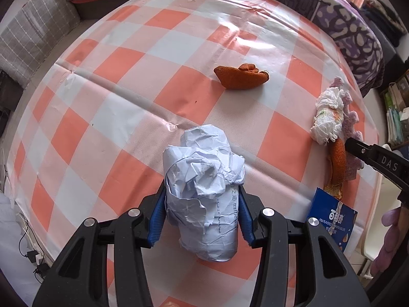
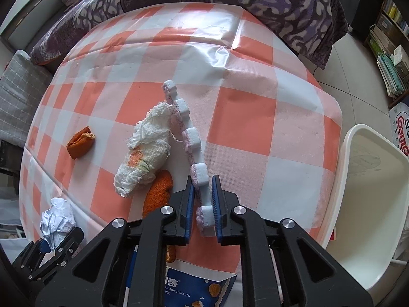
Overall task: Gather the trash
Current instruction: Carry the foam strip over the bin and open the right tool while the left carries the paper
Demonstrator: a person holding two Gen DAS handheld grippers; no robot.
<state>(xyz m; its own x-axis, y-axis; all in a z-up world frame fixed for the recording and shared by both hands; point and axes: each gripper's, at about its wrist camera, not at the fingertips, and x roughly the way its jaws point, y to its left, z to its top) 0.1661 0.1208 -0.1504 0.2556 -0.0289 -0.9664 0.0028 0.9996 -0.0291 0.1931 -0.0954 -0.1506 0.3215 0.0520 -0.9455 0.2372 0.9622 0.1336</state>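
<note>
Checked tablecloth (image 1: pixel 122 117), patterned sofa (image 2: pixel 281 2), white chair (image 2: pixel 368 179)

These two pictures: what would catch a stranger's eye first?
Probably the crumpled paper ball, pinched in the left gripper over the orange-checked tablecloth. Next, the right gripper shut on a notched foam strip near the table's right edge, with a wadded tissue and orange peel lying to its left.
</note>
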